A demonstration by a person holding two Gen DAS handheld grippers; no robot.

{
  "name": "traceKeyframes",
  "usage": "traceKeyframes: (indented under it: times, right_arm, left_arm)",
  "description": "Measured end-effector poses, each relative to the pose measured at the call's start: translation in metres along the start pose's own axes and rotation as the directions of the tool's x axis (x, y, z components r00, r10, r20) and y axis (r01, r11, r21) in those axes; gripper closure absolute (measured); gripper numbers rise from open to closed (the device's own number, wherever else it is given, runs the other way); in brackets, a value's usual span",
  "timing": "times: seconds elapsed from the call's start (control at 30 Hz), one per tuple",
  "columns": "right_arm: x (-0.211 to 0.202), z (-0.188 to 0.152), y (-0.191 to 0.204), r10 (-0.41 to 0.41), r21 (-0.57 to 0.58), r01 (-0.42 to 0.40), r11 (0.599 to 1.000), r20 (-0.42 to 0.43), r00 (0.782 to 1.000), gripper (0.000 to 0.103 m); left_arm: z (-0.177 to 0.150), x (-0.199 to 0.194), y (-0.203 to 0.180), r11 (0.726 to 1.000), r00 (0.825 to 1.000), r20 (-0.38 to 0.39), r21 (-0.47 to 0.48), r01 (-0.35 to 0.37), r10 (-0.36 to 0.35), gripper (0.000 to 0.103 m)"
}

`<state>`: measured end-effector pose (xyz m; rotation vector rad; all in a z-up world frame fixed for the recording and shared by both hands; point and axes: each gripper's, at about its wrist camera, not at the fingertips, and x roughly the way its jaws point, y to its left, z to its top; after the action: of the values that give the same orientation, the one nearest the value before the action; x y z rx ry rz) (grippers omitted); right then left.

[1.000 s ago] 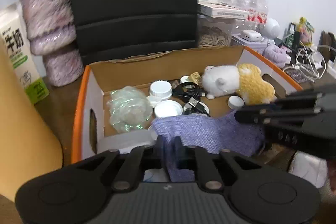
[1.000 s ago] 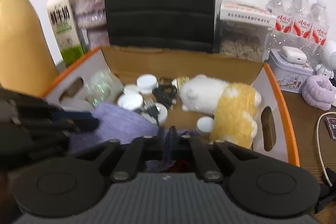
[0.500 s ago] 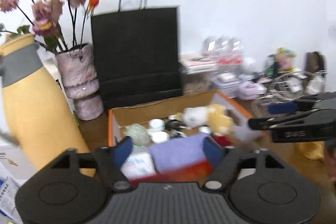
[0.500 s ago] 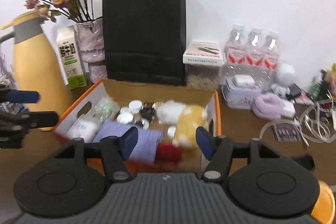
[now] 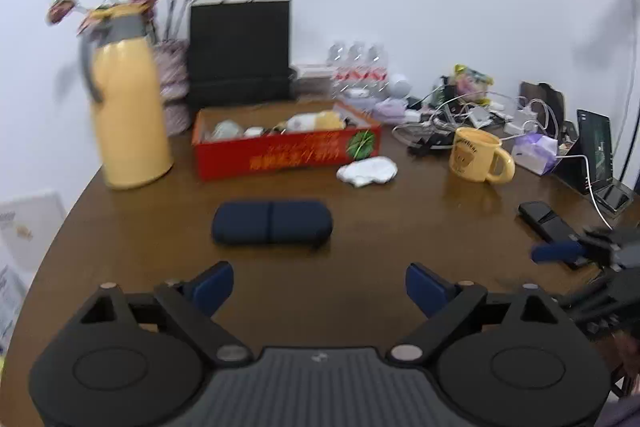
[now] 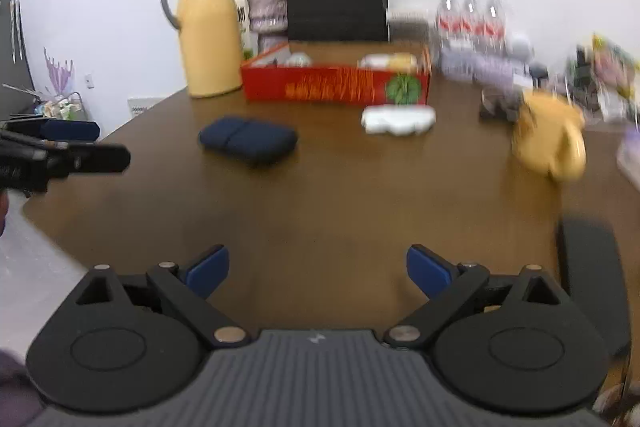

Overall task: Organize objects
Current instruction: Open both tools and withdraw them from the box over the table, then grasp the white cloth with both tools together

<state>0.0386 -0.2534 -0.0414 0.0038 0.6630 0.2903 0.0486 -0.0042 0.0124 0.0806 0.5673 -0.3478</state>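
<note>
Red box (image 5: 286,151): on the brown tabletop (image 5: 360,235), far side; holds a plush toy (image 5: 316,121) and small blurred items.
Navy case (image 5: 272,222): in front of red box, nearer the cameras, apart from it.
White crumpled item (image 5: 367,171): just beside red box's front right corner.
Yellow jug (image 5: 128,99): left of red box.
Black paper bag (image 5: 240,53): behind red box.
Yellow mug (image 5: 478,155): right of red box, well apart.
Left tongs (image 5: 319,285): spread wide, holding nothing.
Right tongs (image 6: 318,273): spread wide, holding nothing.
</note>
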Motion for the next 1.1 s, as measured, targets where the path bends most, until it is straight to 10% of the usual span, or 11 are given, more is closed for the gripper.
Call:
traceKeyframes:
  times: [0.2,0.43,0.8,1.03,1.1]
  right_arm:
    - [0.002,0.01,-0.011,-0.033,-0.004,0.033,0.999,0.057,0.998,0.005]
    - [0.082,0.072,-0.055,-0.172,0.004,0.172,0.985,0.111,0.979,0.008]
    - [0.253,0.158,-0.144,-0.156,0.207,0.149,0.967,0.02,0.988,0.057]
    - [0.269,0.154,-0.149,-0.119,0.221,0.121,0.968,-0.019,0.993,0.085]
    - [0.258,0.149,-0.144,-0.102,0.219,0.105,0.97,-0.027,0.994,0.086]
  left_arm:
    - [0.013,0.02,0.004,0.998,0.999,0.001,-0.055,-0.035,0.035,0.01]
    - [0.068,0.13,-0.005,0.994,0.999,-0.042,-0.106,0.021,-0.026,0.012]
    - [0.115,0.303,-0.032,0.979,0.976,-0.182,-0.185,0.085,-0.119,0.036]
    - [0.11,0.33,-0.041,0.98,0.977,-0.16,-0.163,0.117,-0.143,0.038]
    - [0.107,0.323,-0.038,0.98,0.98,-0.152,-0.171,0.103,-0.13,0.055]
